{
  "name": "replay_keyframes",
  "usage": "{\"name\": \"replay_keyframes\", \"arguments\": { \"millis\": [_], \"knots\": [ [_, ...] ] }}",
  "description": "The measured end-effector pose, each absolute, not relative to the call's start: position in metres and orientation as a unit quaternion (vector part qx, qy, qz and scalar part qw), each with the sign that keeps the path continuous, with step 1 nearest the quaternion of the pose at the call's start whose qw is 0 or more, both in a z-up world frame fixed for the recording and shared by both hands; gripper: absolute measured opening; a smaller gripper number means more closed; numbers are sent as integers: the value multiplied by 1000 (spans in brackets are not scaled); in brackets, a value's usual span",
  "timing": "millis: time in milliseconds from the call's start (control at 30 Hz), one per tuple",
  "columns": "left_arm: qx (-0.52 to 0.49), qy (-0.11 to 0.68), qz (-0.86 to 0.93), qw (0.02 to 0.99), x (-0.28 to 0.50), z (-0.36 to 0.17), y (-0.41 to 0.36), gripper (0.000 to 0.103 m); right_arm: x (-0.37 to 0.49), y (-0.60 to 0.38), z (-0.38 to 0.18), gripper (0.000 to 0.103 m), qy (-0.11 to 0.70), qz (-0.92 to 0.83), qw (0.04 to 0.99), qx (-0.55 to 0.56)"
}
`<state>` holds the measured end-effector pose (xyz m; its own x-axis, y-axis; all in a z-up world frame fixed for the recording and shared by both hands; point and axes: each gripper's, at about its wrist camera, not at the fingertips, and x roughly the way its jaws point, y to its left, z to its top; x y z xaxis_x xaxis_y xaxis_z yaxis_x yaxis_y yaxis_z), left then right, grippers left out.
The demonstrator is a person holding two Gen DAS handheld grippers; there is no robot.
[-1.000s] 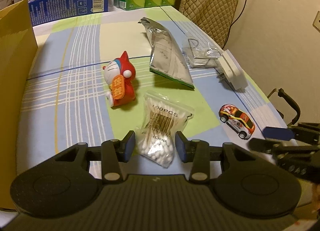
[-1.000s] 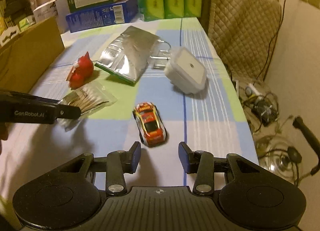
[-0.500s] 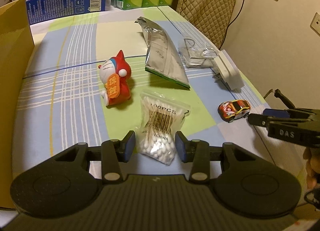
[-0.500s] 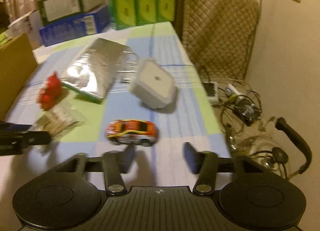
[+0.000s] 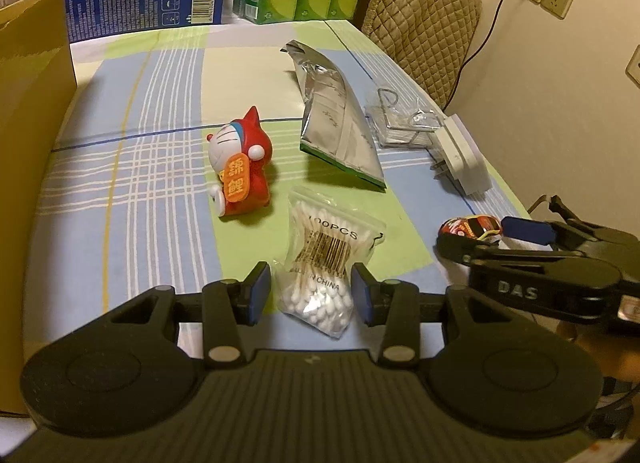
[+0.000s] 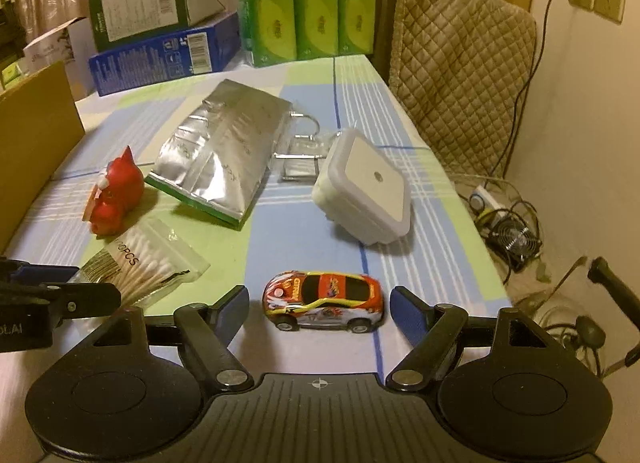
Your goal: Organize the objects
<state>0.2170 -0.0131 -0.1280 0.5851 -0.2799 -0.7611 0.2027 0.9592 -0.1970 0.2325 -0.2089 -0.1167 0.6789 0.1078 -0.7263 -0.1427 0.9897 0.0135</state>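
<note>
A clear bag of cotton swabs (image 5: 322, 267) lies on the checked tablecloth, its near end between the open fingers of my left gripper (image 5: 310, 293); it also shows in the right wrist view (image 6: 142, 267). A red and orange toy car (image 6: 324, 299) lies sideways between the wide-open fingers of my right gripper (image 6: 320, 309), apart from both pads; it shows in the left wrist view (image 5: 470, 227) beside the right gripper (image 5: 486, 241). A red cat figurine (image 5: 240, 171) stands behind the swabs.
A silver foil pouch (image 5: 340, 131), a clear packet with a wire hook (image 5: 404, 123) and a white plug-in night light (image 6: 362, 191) lie further back. A cardboard box (image 5: 28, 103) stands at the left. Boxes (image 5: 144, 3) line the far edge. The right table edge is close.
The toy car has turned from lengthwise to sideways. My right gripper has opened wider and now has the car between its fingers. My left gripper has barely moved.
</note>
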Motion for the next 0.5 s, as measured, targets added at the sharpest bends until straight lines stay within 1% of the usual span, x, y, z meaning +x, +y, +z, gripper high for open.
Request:
{"name": "replay_keyframes", "arguments": {
  "millis": [33,67,267,500],
  "knots": [
    [-41,434,-136,890,217,-128,-13,40,232,-209,-117,65,392,65,917,-21],
    [-37,433,-136,890,217,-128,-14,40,230,-210,-117,64,388,63,919,-20],
    [-16,433,-146,889,219,-129,-19,40,221,-217,-111,64,385,66,921,-13],
    [44,435,-156,886,225,-133,-35,40,210,-221,-103,64,385,71,920,-7]
  ]
}}
